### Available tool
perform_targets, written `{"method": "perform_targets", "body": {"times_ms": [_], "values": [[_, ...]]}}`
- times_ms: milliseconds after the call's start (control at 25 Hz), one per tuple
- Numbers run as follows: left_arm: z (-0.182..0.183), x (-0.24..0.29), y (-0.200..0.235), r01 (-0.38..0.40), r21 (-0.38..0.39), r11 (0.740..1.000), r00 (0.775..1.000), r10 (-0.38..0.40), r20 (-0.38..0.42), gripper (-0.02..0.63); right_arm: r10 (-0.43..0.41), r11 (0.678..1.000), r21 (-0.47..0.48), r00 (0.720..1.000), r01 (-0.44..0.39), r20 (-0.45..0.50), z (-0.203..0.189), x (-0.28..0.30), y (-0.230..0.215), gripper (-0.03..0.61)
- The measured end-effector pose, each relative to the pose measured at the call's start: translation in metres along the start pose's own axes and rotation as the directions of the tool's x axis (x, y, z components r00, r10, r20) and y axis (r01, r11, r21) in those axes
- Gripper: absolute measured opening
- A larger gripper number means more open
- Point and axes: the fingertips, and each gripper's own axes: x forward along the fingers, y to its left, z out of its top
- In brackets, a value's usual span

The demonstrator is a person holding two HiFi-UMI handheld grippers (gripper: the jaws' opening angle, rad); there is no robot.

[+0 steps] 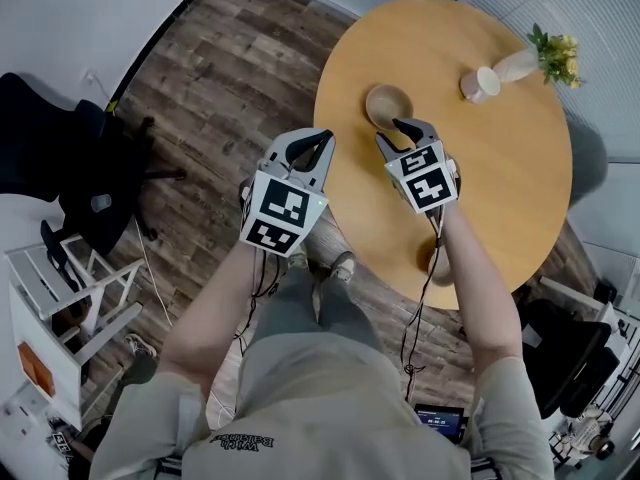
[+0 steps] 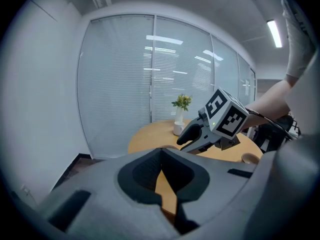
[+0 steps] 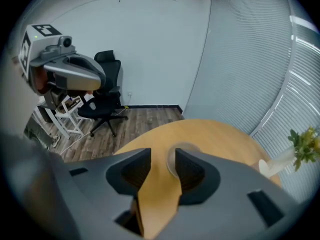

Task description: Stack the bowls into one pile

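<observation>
The step in hand looks like the reach for a first bowl. The right gripper (image 1: 408,128) hangs over the round light-wood worktop (image 1: 500,188). Its jaws stand wide apart with only bare wood between them, so it holds nothing. The shallow round wooden bowl (image 1: 388,105) sits just beyond those jaws, well in from the worktop's edge. In the right gripper view its rim (image 3: 171,160) peeks out beside the inner face of the right-hand jaw.

To do this well, I would drop one jaw inside the rim and the other outside, pinching the wall rather than straddling the whole bowl. I would then lift it level, so it settles squarely into its partner.

That partner is a second small wooden bowl (image 2: 250,157) near the worktop's near edge, by the person's right forearm and well apart from the first.

The left gripper (image 1: 322,138) is off the worktop's edge, over the plank floor. Its jaws meet at the tips and hold nothing, so they would have to open before it could help, perhaps by steadying the receiving bowl.

The first bowl looks empty, but too little of the second shows to tell. A white cup (image 1: 480,83) stands toward the far side, and I cannot make out its contents. Beside it, a slim white vase (image 1: 518,65) holds a sprig of yellow flowers — worth keeping clear of on the carry.
</observation>
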Motion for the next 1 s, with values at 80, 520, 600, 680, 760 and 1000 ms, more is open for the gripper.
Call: {"method": "perform_targets", "body": {"times_ms": [80, 520, 600, 680, 760, 1000], "values": [[-0.008, 0.007, 0.002, 0.002, -0.007, 1.0, 1.0, -0.002, -0.012, 0.018, 0.004, 1.0, -0.015, 1.0, -0.004, -0.029, -0.008, 0.013, -0.002, 0.15], [-0.047, 0.035, 0.002, 0.046, -0.052, 0.998, 0.995, -0.051, -0.085, 0.018, 0.004, 0.998, -0.057, 0.992, -0.012, -0.129, -0.041, 0.064, -0.007, 0.15], [-0.052, 0.037, 0.003, 0.047, -0.054, 0.997, 0.994, -0.052, -0.094, 0.018, -0.003, 0.996, -0.085, 0.99, -0.01, -0.143, -0.044, 0.069, -0.009, 0.15], [-0.056, 0.038, 0.004, 0.046, -0.057, 0.997, 0.993, -0.052, -0.102, 0.018, -0.005, 0.994, -0.105, 0.988, -0.011, -0.153, -0.046, 0.073, -0.009, 0.15], [-0.06, 0.039, 0.004, 0.043, -0.061, 0.997, 0.993, -0.049, -0.108, 0.018, -0.004, 0.992, -0.122, 0.987, -0.016, -0.162, -0.049, 0.077, -0.008, 0.149], [-0.067, 0.038, 0.004, 0.018, -0.069, 0.997, 0.992, -0.026, -0.123, 0.018, -0.052, 0.984, -0.179, 0.976, 0.013, -0.214, -0.06, 0.082, -0.009, 0.08]]}}
